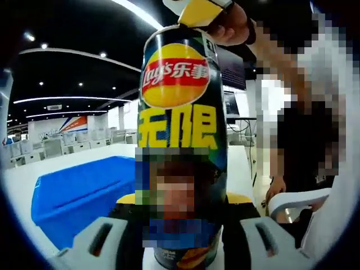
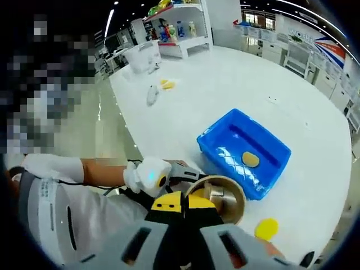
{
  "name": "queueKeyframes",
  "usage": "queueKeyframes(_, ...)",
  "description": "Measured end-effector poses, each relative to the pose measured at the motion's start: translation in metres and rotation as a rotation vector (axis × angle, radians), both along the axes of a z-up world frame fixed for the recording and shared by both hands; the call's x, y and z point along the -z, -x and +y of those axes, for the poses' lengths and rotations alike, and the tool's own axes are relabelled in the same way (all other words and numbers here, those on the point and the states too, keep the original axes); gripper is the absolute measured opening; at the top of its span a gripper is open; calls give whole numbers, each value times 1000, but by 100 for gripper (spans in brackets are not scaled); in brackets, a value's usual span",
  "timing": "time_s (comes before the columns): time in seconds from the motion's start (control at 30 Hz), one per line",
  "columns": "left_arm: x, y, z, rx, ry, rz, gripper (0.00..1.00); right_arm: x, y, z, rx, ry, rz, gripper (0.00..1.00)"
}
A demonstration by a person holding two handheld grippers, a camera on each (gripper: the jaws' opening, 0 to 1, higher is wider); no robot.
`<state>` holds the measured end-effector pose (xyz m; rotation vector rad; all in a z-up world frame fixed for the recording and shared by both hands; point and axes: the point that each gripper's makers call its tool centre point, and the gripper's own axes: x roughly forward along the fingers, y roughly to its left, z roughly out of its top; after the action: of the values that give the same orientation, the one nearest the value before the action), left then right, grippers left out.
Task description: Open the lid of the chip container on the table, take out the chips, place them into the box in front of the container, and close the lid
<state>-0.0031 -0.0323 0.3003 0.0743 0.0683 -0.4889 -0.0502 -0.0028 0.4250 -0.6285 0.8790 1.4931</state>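
While my left hand-held gripper clamps the can, my right hand-held gripper, jaws together above its open mouth, could knock it over and spill chips on the bench.

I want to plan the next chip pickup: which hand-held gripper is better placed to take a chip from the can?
The right hand-held gripper. It hangs right above the open can, jaws closed and empty, while the left hand-held gripper is busy clamping the can.

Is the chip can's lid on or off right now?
Off. The right gripper view looks down into the chip can, its mouth uncovered, and a yellow lid lies on the table beside it.
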Motion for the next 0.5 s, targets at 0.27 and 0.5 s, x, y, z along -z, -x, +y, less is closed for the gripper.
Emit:
queueKeyframes(0.27, 1, 4, 2, 12, 17, -13, 54, 5, 14, 7, -21, -11, 5, 2)
queueKeyframes(0.5, 3, 6, 2, 20, 30, -20, 54, 5, 18, 13, -24, -27, 6, 3)
